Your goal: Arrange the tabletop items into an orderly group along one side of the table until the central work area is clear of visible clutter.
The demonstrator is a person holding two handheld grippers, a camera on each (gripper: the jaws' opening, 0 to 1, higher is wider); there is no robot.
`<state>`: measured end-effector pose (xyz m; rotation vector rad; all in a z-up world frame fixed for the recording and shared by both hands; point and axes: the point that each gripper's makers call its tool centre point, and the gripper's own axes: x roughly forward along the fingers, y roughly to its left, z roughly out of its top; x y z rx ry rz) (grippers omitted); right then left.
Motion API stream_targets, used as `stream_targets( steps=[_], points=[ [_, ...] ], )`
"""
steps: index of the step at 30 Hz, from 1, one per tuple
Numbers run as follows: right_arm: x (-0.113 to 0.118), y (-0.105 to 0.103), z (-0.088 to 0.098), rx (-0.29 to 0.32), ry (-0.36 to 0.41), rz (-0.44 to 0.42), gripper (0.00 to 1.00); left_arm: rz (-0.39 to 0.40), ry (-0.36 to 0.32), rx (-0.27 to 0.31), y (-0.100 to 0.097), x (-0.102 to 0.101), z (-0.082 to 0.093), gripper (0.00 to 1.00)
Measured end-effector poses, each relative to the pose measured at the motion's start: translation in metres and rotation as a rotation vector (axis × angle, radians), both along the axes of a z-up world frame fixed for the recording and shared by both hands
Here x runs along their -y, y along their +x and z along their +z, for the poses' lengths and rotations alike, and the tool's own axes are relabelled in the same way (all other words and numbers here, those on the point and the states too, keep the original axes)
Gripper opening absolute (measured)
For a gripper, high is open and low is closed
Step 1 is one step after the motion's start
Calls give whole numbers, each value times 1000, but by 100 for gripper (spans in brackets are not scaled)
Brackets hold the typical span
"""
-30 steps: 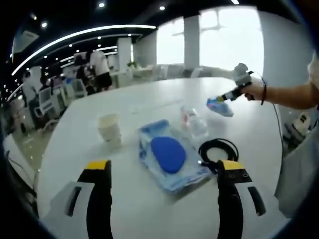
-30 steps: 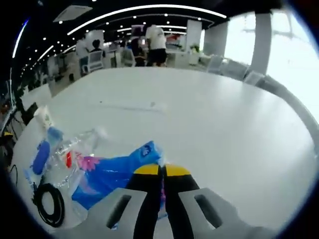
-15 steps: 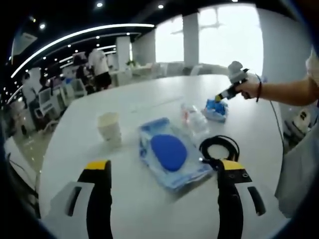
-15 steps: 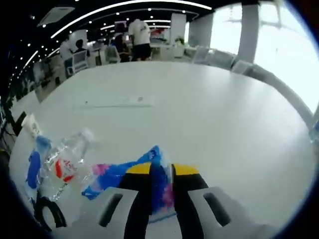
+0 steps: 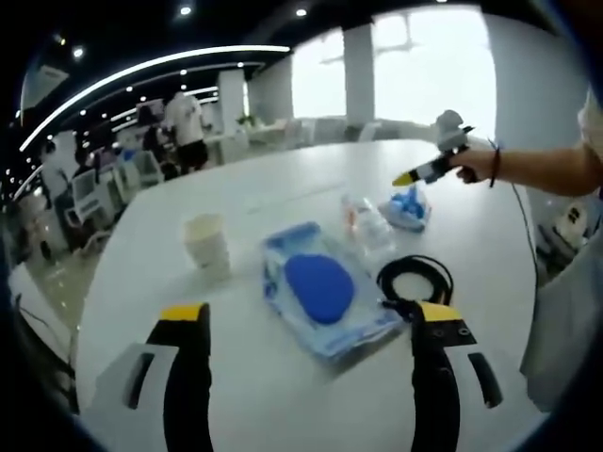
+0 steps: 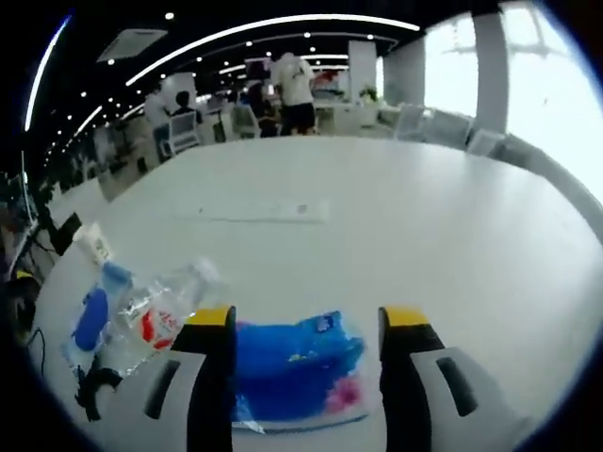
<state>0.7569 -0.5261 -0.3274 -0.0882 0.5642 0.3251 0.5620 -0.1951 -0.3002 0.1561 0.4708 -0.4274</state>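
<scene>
In the left gripper view my left gripper (image 5: 311, 315) is open and holds nothing, low over the white table (image 5: 236, 395). Ahead of it lie a paper cup (image 5: 207, 243), a clear pack with a blue oval pad (image 5: 320, 292), a black cable coil (image 5: 415, 280), a clear bottle (image 5: 369, 226) on its side and a blue packet (image 5: 407, 209). A hand holds my right gripper (image 5: 405, 178) just above that packet. In the right gripper view my right gripper (image 6: 309, 320) is open, with the blue packet (image 6: 297, 367) flat on the table between its jaws and the bottle (image 6: 155, 311) to its left.
People stand among desks and chairs (image 5: 179, 127) beyond the far end of the table. The long white table (image 6: 396, 217) stretches bare beyond the packet, with a thin strip (image 6: 259, 209) on it. Left of the bottle lie the blue pad pack (image 6: 89, 320), the cable (image 6: 89, 395) and the cup (image 6: 92, 243).
My right gripper opened and let go of the blue packet, which now lies on the table beside the bottle. The right gripper has lifted slightly. My left gripper has stayed put.
</scene>
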Motion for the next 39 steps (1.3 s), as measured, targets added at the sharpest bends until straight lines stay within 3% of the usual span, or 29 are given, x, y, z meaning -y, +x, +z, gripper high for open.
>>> stream_targets(
  steps=[5,17,27,29,32,34,39],
  points=[
    [-6,-2,3,47,-24,94,82,-5,7,4,0,0,1,85],
    [0,-10,-14,45,36,170,82,24,4,8,2,-8,2,84],
    [7,-11,-27,95,-68,202,49,37,6,-1,3,-12,0,83],
    [9,-10,-27,99,-55,190,42,40,8,-2,2,-12,-1,83],
    [10,-10,-30,89,-46,175,38,42,11,-4,2,-13,-1,83],
    [13,-13,-40,59,-80,176,35,42,9,-4,2,-13,-1,83],
    [15,-13,-45,81,-133,190,26,47,8,-6,2,-14,-1,83]
  ],
)
